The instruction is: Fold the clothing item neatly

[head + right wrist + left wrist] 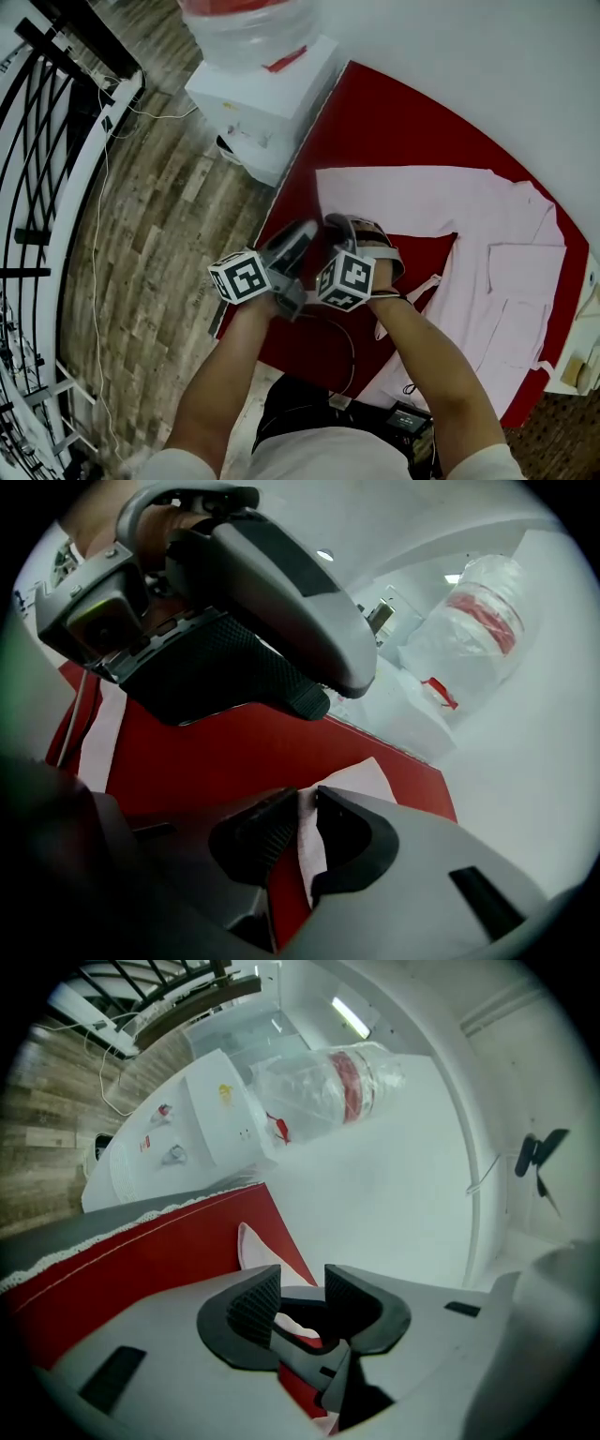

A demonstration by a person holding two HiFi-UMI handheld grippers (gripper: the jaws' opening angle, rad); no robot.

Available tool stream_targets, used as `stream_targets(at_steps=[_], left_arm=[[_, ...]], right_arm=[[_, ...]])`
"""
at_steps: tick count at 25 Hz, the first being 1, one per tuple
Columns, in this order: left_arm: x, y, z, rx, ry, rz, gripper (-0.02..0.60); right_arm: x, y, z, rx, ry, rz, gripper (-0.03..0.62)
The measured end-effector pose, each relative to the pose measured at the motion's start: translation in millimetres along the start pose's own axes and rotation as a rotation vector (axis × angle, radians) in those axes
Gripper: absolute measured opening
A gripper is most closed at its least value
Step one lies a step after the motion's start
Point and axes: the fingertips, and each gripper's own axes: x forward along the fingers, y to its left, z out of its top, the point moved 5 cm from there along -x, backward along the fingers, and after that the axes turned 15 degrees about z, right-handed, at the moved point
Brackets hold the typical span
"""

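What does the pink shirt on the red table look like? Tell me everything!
The shirt is pale pink thin cloth, spread flat on the red table cover. One long part reaches left along the top; the wider body runs down the right side, with a square pocket and a small tie at its inner edge. Its left end lies by the left gripper and right gripper, both with jaws apart; pink cloth shows in the right one's gap.

Bright, even light is coming from ceiling lamps (pixel 349 1016) far above the fingers (pixel 251 1305), washing the wall (pixel 394 1194) beyond them out white. Both gripper views are bending hard toward dark, rounded corners, and the head view is looking slightly soft.
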Motion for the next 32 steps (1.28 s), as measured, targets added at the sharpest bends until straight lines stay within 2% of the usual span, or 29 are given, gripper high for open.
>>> stream_targets(at_steps=[1,2,5,8,13,16,20,22,25,32], left_arm=[[2,1,-1,-0.007,0.012,-0.002,0.126],[3,2,-1,-0.016,0.024,-0.006,0.132],[11,0,-1,-0.064,0.067,-0.038,0.157],[21,-2,-1,-0.151,0.108,-0.067,0.185],[44,-7,-3,-0.253,0.172,-0.095,0.207],[55,-7,-2,-0.312,0.177,-0.097,0.212],[67,4,8,-0.285,0.156,-0.056,0.219],[75,11,13,-0.247,0.162,-0.027,0.219],[87,16,19,-0.231,0.185,0.002,0.219],[104,13,35,-0.099,0.21,0.086,0.216]], right_arm=[[0,-3,0,0.005,0.001,0.003,0.048],[-2,-7,1,0.012,-0.005,0.0,0.038],[-17,-21,3,0.056,-0.051,-0.033,0.035],[-36,-34,6,0.087,-0.092,-0.072,0.035],[-55,-43,11,0.077,-0.133,-0.105,0.035],[-60,-42,11,0.063,-0.139,-0.106,0.035],[-60,-34,8,0.008,-0.124,-0.095,0.035],[-61,-29,8,-0.016,-0.121,-0.09,0.035],[-64,-23,8,-0.034,-0.125,-0.09,0.035],[-75,-19,8,-0.026,-0.15,-0.109,0.035]])
